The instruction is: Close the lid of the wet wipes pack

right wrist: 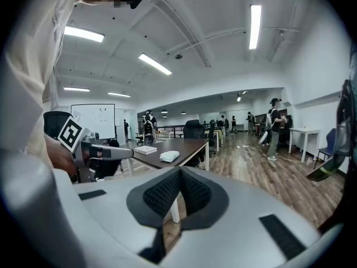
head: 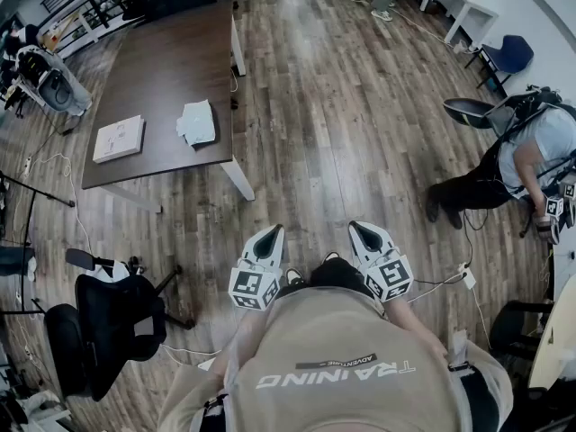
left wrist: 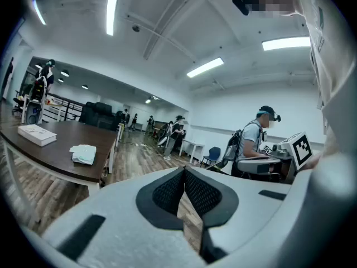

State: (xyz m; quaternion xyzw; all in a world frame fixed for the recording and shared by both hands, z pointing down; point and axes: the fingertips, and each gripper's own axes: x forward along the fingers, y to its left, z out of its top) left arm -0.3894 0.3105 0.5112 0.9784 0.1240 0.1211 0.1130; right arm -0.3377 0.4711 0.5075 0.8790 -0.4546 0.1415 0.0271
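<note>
Left tool (head: 267, 238) and right tool (head: 364, 234) held at chest, jaws pressed together, nothing in either. Wipes pack (head: 196, 122) on tabletop (head: 166, 61), well ahead and left of both. Probably light, soft, slippery film; best to press the stiffer lid flap.

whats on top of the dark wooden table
A white wet wipes pack and a flat white box lie apart on the table. Whether the pack's lid is open is too small to tell, and anything beneath either one is covered.
</note>
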